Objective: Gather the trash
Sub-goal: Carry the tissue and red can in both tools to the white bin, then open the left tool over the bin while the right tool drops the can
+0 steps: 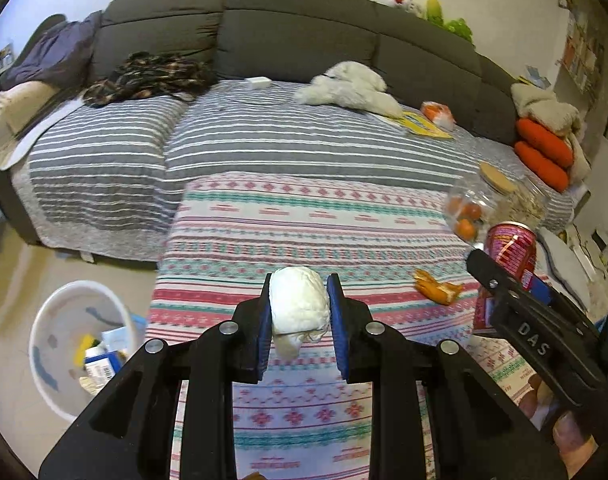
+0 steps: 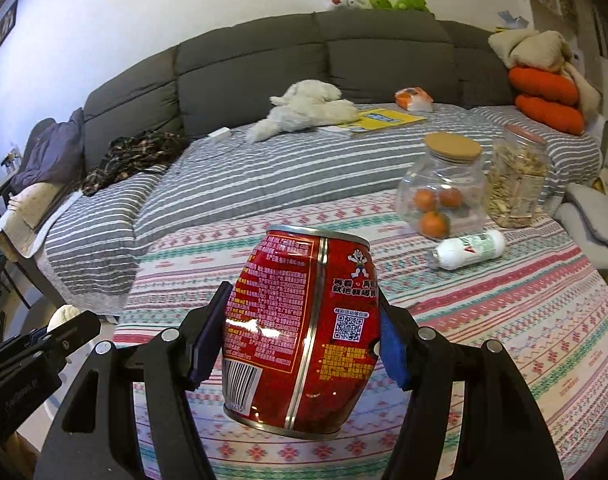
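My left gripper (image 1: 299,304) is shut on a crumpled white tissue ball (image 1: 299,306), held above the patterned tablecloth (image 1: 304,216). My right gripper (image 2: 301,332) is shut on a dented red drink can (image 2: 299,328), held upright above the cloth; it also shows at the right of the left wrist view (image 1: 510,248). An orange peel (image 1: 438,286) lies on the cloth between the two grippers. A small white bottle (image 2: 470,249) lies on its side on the cloth. A white trash bin (image 1: 47,344) with several discarded items stands on the floor at the lower left.
A glass jar of oranges with a cork lid (image 2: 440,188) and a jar of seeds (image 2: 518,180) stand at the table's far right. Behind is a grey sofa (image 1: 295,36) with a striped cover, a white plush (image 1: 350,88), clothes (image 1: 147,76), a yellow book (image 2: 380,118) and orange cushions (image 1: 542,152).
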